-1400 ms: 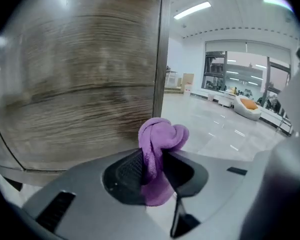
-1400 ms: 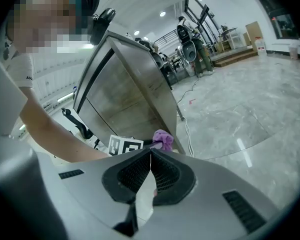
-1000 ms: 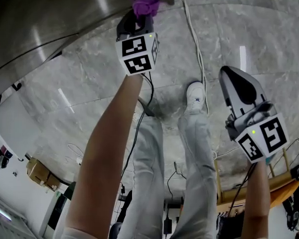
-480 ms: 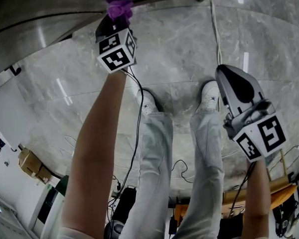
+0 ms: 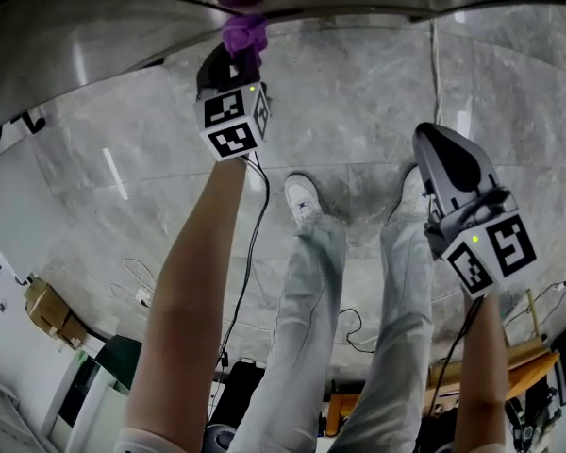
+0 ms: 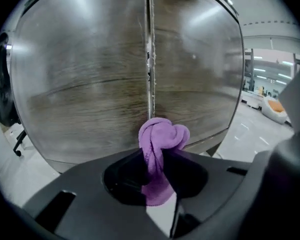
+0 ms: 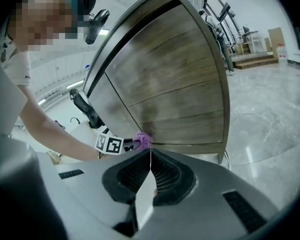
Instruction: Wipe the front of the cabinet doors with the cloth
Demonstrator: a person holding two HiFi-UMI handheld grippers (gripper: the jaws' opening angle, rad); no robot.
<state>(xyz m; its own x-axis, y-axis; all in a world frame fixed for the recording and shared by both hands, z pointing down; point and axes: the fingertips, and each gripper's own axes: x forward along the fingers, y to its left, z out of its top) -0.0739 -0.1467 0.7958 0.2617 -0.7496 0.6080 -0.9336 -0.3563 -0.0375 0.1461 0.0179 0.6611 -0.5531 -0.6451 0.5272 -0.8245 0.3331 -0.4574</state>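
Observation:
A bunched purple cloth (image 6: 161, 139) sticks out of my left gripper (image 6: 159, 160), which is shut on it. The cloth (image 5: 244, 33) is pressed to the bottom edge of the wood-grain cabinet doors (image 6: 90, 84), right at the seam between the two doors (image 6: 149, 59). In the head view my left gripper (image 5: 234, 64) reaches forward to the cabinet (image 5: 94, 36). My right gripper (image 5: 453, 173) hangs back at the right over the floor, shut with nothing in it. The right gripper view shows the cabinet doors (image 7: 175, 84) from the side, with the cloth (image 7: 143, 140) at their lower edge.
Grey marble floor (image 5: 358, 92) spreads below the cabinet. A white cable (image 5: 437, 64) runs across it, and a black cable (image 5: 250, 253) trails from the left gripper. The person's legs and white shoes (image 5: 304, 199) stand in the middle. Boxes (image 5: 49, 311) and a wooden frame (image 5: 538, 343) lie behind.
My left gripper with the cloth has shifted right along the cabinet's lower edge. The person's feet have stepped. The right gripper has stayed about where it was.

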